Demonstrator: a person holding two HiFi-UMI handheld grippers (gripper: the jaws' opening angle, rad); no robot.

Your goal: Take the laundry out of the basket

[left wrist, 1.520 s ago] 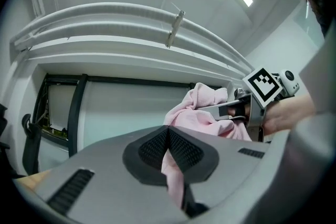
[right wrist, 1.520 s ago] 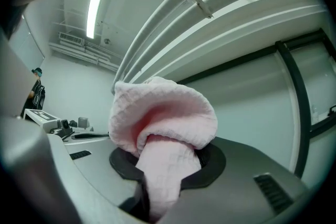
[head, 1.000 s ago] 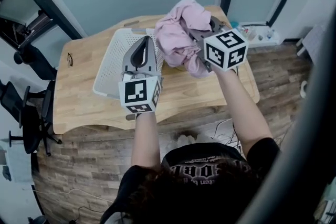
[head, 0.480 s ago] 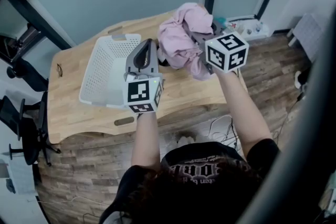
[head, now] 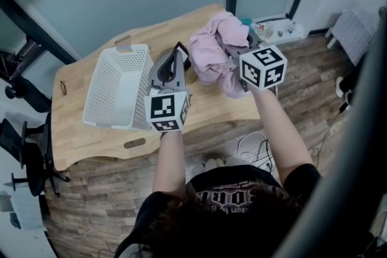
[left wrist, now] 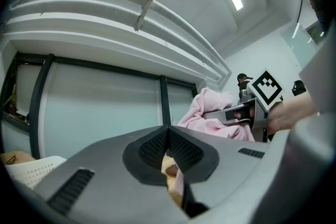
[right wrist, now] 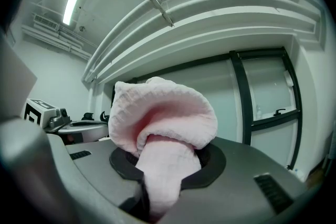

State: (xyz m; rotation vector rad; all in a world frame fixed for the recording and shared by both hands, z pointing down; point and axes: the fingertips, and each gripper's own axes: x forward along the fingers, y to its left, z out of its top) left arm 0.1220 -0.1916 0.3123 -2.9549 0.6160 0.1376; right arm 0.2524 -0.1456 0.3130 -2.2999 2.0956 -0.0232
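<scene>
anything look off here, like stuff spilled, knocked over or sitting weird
Nothing stands out. The white basket stands upright on the wooden table, only slightly askew to its edges, and looks empty. The pink cloth is bunched in the right gripper, held above the table.

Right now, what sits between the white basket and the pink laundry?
The left gripper, shut, sits between the basket and the pink laundry, as the head view shows.
</scene>
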